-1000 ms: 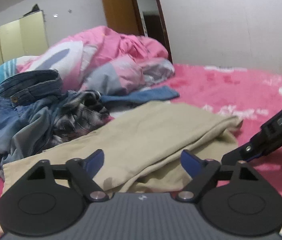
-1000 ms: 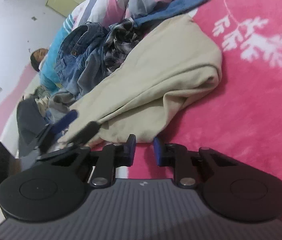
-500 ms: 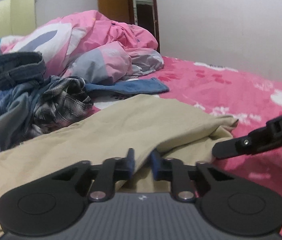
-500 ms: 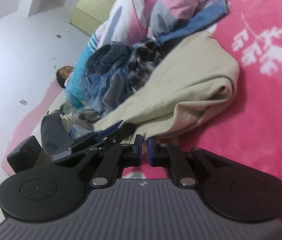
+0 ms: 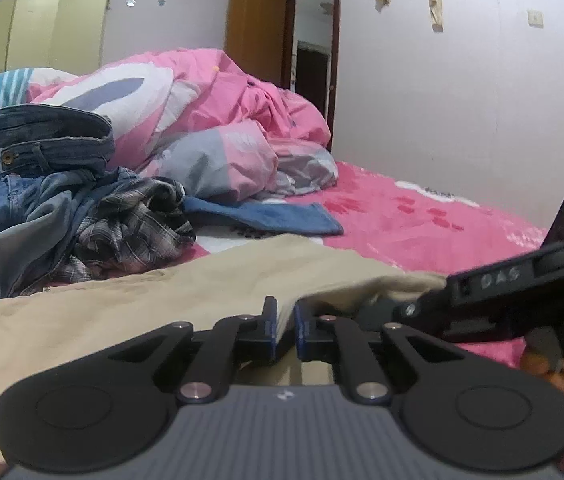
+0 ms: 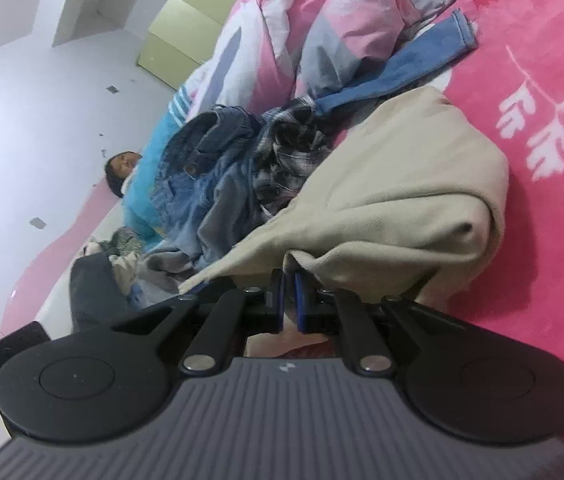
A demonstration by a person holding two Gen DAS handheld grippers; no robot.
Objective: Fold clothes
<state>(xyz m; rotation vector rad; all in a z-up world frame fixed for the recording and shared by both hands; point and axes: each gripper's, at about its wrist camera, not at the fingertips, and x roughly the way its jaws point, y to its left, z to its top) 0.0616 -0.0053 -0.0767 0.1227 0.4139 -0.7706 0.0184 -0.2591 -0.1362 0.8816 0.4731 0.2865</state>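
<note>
A beige garment (image 5: 161, 304) lies spread on the pink bedspread (image 5: 422, 224); it also shows in the right wrist view (image 6: 394, 184), folded over on itself. My left gripper (image 5: 286, 320) is shut on the beige garment's near edge. My right gripper (image 6: 289, 292) is shut on a fold of the same garment's edge. The right gripper's body (image 5: 522, 280) shows at the right of the left wrist view, close beside the left gripper.
A heap of blue jeans (image 5: 21, 184) and a plaid shirt (image 5: 133, 216) lies behind the garment. A pink duvet (image 5: 209, 120) is bunched further back. A person (image 6: 121, 168) lies at the bed's head. A door (image 5: 257, 24) and wardrobe (image 5: 37, 32) stand behind.
Both grippers closed onto the beige garment's edge. The left was open a second ago. The two grippers have come closer together and the garment's edge is lifted.
</note>
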